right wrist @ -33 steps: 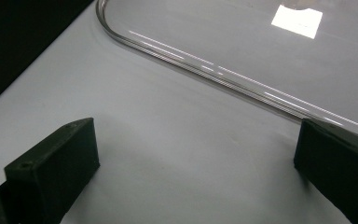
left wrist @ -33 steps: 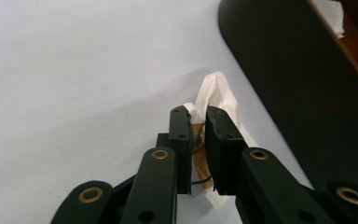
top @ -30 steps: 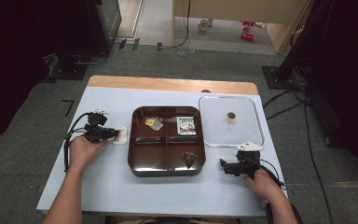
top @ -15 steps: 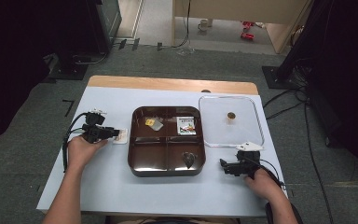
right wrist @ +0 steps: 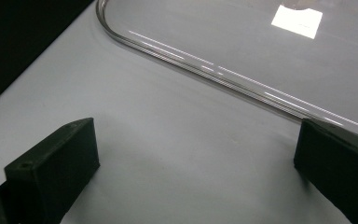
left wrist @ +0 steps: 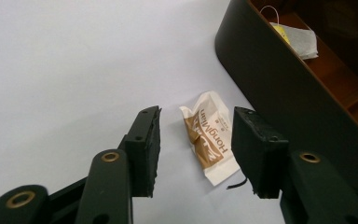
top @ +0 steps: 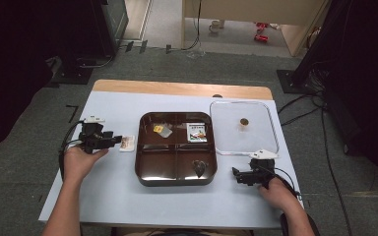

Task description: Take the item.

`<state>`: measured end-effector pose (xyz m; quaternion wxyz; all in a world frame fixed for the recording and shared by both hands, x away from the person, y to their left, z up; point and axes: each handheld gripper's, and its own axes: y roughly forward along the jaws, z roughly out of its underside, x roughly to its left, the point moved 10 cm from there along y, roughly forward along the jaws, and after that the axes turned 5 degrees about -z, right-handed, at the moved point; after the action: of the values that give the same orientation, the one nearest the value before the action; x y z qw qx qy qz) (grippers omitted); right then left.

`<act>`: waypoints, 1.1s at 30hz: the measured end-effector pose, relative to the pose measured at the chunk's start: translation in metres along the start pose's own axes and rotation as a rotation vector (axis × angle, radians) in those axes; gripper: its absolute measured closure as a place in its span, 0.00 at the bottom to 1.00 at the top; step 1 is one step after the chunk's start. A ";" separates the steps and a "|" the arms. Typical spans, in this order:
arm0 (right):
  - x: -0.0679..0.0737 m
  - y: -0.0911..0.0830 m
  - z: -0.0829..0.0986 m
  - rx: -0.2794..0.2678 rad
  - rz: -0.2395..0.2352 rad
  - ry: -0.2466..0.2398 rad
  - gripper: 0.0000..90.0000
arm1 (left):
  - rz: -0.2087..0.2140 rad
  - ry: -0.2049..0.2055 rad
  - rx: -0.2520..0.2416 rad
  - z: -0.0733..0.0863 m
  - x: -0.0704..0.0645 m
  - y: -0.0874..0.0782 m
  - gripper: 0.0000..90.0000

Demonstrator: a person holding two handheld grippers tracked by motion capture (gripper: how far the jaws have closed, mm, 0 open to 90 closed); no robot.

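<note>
Flanking sachet [left wrist: 209,135]: open left gripper [left wrist: 196,149] jaws, tray [left wrist: 289,100] beside.

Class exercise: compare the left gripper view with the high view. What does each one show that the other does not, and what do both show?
Left gripper view alone: the HongMian lettering on the sachet lying between open jaws, and the string on the tea bag.

High view alone: the clear lid, the right gripper, both hands, and the floor.

Both: the sachet, the brown tray, the tea bag, the pale table and the left gripper.
</note>
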<state>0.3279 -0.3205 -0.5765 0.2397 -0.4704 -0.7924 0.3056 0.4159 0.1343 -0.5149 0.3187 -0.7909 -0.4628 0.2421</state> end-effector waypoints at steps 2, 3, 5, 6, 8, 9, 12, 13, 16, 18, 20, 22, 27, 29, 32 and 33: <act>0.000 0.000 0.000 0.000 0.000 0.000 0.00 | -0.001 -0.003 -0.010 0.002 0.002 -0.003 0.56; 0.000 0.000 0.000 0.000 0.000 0.000 0.00 | -0.003 -0.007 -0.011 0.004 0.004 -0.005 0.56; 0.000 0.000 0.000 0.000 -0.001 0.000 0.00 | -0.006 -0.015 -0.020 0.006 0.007 -0.008 0.55; 0.000 0.000 0.000 0.000 -0.001 0.000 0.00 | -0.007 -0.017 -0.024 0.007 0.009 -0.009 0.55; 0.000 0.000 0.000 0.000 -0.001 0.000 0.00 | -0.008 -0.019 -0.032 0.008 0.011 -0.012 0.54; 0.000 0.000 0.000 0.000 -0.001 0.000 0.00 | -0.009 -0.021 -0.036 0.009 0.013 -0.013 0.53; 0.000 0.000 0.000 0.000 -0.001 0.001 0.00 | -0.007 -0.023 -0.047 0.012 0.015 -0.016 0.53; 0.000 0.000 0.000 0.000 -0.001 0.000 0.00 | -0.007 -0.024 -0.049 0.013 0.016 -0.017 0.52; 0.000 0.000 0.000 0.000 -0.001 0.000 0.00 | 0.004 -0.018 -0.056 0.017 0.016 -0.020 0.50; 0.000 0.000 0.000 0.000 -0.001 0.001 0.00 | 0.003 0.003 -0.063 0.021 0.016 -0.022 0.49; 0.000 0.000 0.000 0.000 -0.001 0.001 0.00 | -0.003 0.008 -0.066 0.023 0.017 -0.023 0.49; 0.000 0.000 0.000 0.000 0.000 0.000 0.00 | -0.010 0.006 -0.069 0.027 0.020 -0.025 0.48; 0.000 0.000 0.000 0.000 -0.001 0.000 0.00 | -0.020 0.006 -0.066 0.037 0.029 -0.023 0.46; 0.000 0.000 0.000 0.001 0.000 0.000 0.00 | -0.023 0.014 -0.065 0.039 0.031 -0.022 0.46; 0.000 0.000 0.000 0.001 -0.001 0.000 0.00 | -0.050 0.012 -0.043 0.045 0.041 -0.018 0.46; 0.000 0.000 0.000 0.001 0.000 0.000 0.00 | -0.059 0.001 -0.032 0.048 0.043 -0.016 0.46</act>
<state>0.3280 -0.3205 -0.5765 0.2400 -0.4702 -0.7924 0.3057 0.3941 0.1921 -0.5393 0.3133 -0.7820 -0.4897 0.2247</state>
